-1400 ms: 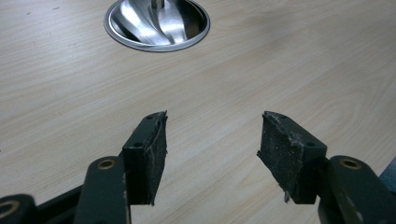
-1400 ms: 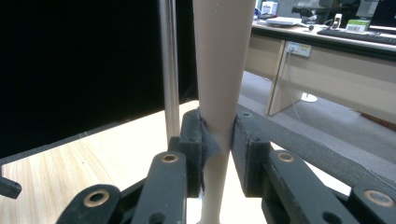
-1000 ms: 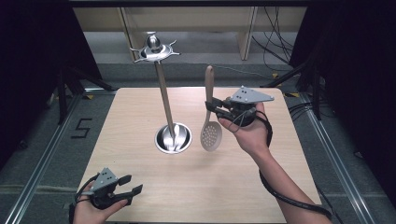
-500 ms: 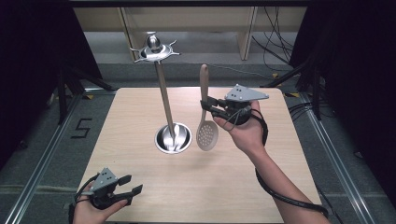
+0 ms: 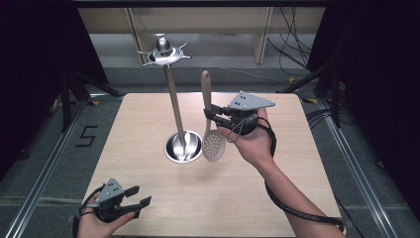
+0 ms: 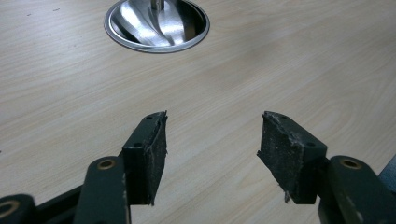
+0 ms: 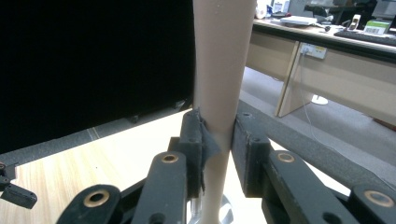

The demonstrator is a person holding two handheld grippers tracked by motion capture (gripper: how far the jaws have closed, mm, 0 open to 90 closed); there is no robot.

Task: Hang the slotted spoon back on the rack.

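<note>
A beige slotted spoon (image 5: 212,134), a shiny silver stand (image 5: 179,130), a pale wood-grain table (image 5: 237,188).

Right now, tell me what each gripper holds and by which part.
Right gripper: beige slotted plastic spoon, clamped mid-handle, bowl down. Left gripper: nothing, jaws open.

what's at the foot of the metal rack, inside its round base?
The round steel base is a shallow dish with only the pole rising from its centre; the rest is reflections. In the high view the slotted spoon, held in the right gripper, hangs beside its right rim.
</note>
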